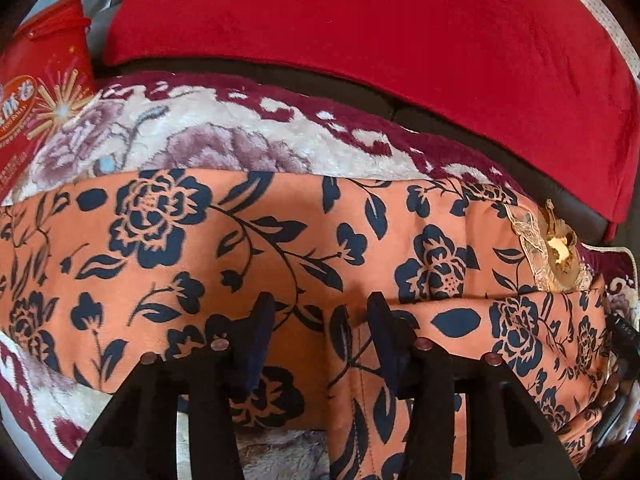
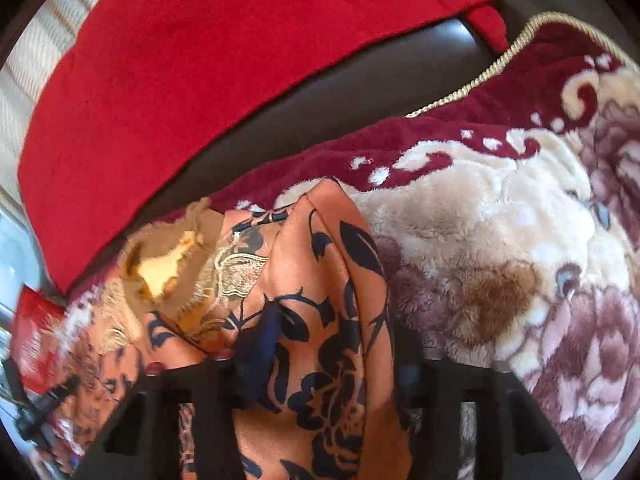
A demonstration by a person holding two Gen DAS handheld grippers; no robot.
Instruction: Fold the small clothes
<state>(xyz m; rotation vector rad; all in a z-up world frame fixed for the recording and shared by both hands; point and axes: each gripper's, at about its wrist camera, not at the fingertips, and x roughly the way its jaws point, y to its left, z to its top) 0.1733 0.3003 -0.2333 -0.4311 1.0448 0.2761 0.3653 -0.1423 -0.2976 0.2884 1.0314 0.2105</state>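
An orange garment with a dark blue flower print point(image 1: 248, 248) lies spread across a plush floral blanket point(image 1: 224, 144). It has a gold lace collar with a fur trim point(image 1: 552, 248) at its right end. My left gripper point(image 1: 320, 312) hovers just above the garment's middle, fingers apart and empty. In the right wrist view my right gripper point(image 2: 320, 344) is shut on a bunched fold of the same garment point(image 2: 328, 280), lifted off the blanket point(image 2: 480, 216). The collar point(image 2: 180, 268) hangs at the left there. The right finger is partly hidden by cloth.
A red cushion point(image 1: 360, 20) lies behind the blanket on a dark leather sofa point(image 2: 360, 92). A red printed tin or bag point(image 1: 40, 88) stands at the far left. The blanket has a gold cord edge point(image 2: 500, 60).
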